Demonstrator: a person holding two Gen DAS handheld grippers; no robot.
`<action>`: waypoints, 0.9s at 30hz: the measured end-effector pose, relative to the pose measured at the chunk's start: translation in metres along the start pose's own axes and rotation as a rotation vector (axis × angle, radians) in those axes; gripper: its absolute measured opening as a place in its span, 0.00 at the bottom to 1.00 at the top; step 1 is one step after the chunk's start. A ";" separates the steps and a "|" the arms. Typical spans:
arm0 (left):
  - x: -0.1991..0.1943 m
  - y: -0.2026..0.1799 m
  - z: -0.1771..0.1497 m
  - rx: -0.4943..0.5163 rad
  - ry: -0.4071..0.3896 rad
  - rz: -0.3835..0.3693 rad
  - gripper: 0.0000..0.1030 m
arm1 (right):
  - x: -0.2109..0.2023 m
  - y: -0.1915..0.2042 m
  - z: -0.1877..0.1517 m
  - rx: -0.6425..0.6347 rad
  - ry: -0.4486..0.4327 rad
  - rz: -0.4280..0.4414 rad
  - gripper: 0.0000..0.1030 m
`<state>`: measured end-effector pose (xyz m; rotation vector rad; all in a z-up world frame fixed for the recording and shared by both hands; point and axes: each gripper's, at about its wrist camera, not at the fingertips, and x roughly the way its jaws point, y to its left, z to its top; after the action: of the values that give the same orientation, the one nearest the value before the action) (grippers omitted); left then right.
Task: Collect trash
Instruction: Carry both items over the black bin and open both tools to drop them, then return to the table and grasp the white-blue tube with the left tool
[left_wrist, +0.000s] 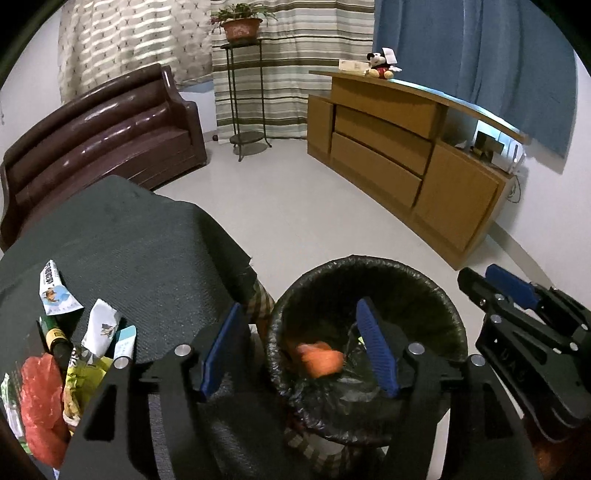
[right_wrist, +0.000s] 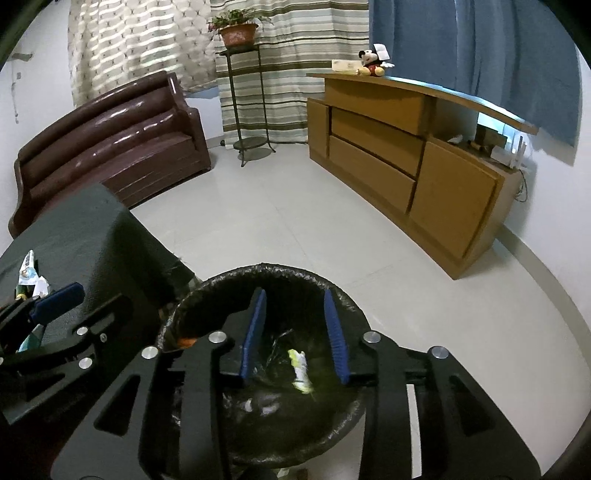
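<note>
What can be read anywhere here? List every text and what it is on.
None is legible.
White packet on the table: a printed strip, too blurred.
Green bottle: yellow label, too small.
Right gripper: embossed marks, unclear.
Box on the cabinet: print too small.

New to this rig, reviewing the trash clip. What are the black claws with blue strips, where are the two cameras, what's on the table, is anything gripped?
No robot arm here: a person carries a two-finger gripper in each hand, and each has a fisheye camera looking along its fingers. The left wrist view shows the left gripper, the right wrist view the right gripper. Both hang over the trash bin, lined with a black bag. The blue strips are the finger pads. Both jaws are open and hold nothing; an orange scrap and a white-yellow wrapper, both blurred, show inside the bin. Beside it, the dark-covered table still carries wrappers and a red bag.
</note>
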<state>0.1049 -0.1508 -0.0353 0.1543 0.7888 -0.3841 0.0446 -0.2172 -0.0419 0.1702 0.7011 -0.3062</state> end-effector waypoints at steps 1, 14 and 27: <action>0.000 0.001 0.000 -0.002 0.000 0.001 0.61 | -0.001 0.001 0.000 -0.001 -0.002 0.001 0.34; -0.057 0.046 -0.027 -0.042 -0.039 0.052 0.62 | -0.030 0.042 -0.007 -0.033 -0.006 0.101 0.42; -0.108 0.116 -0.084 -0.122 -0.010 0.150 0.62 | -0.073 0.113 -0.043 -0.172 0.002 0.217 0.49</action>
<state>0.0260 0.0089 -0.0177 0.0967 0.7832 -0.1945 0.0031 -0.0836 -0.0210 0.0817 0.7006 -0.0373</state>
